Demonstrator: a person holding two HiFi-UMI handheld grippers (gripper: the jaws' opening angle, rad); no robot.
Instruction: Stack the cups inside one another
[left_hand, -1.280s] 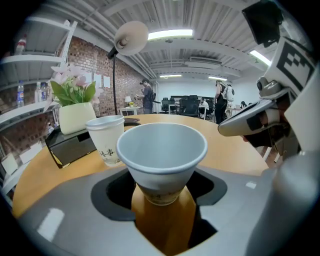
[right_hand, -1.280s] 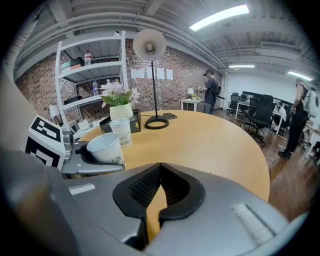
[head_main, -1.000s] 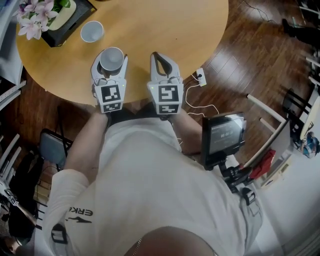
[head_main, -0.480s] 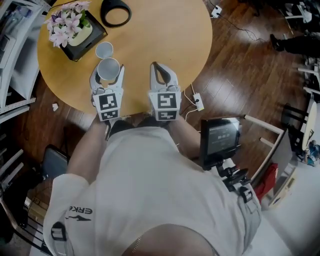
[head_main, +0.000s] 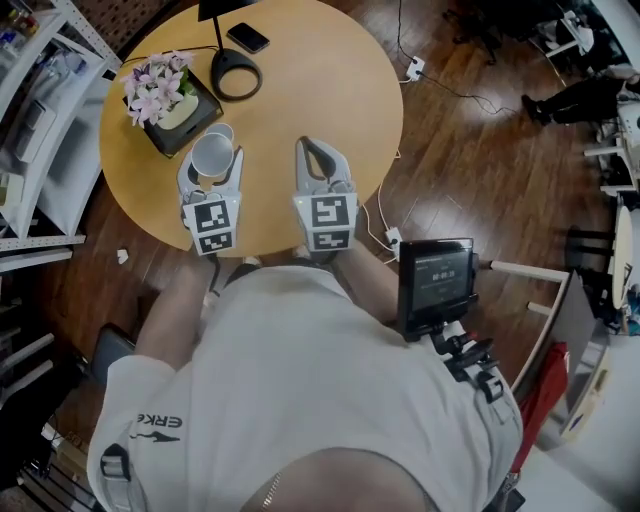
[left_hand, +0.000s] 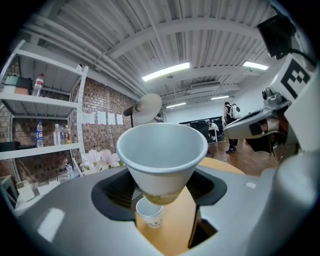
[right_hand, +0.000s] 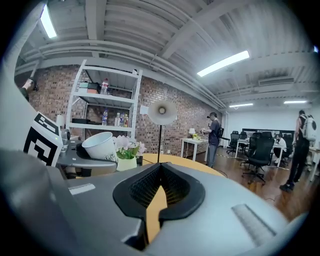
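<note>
Clamping the held cup (left_hand: 162, 155) low, left gripper (head_main: 211, 160) fingers (head_main: 186, 176) may let it tip, missing the tabletop cup (left_hand: 149, 214); right gripper (head_main: 318, 150) fingers (head_main: 340, 176) together, empty.

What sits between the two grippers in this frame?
Nothing but a strip of bare table, clearest in the head view. The left gripper grips a cup; the right gripper is shut and empty.
</note>
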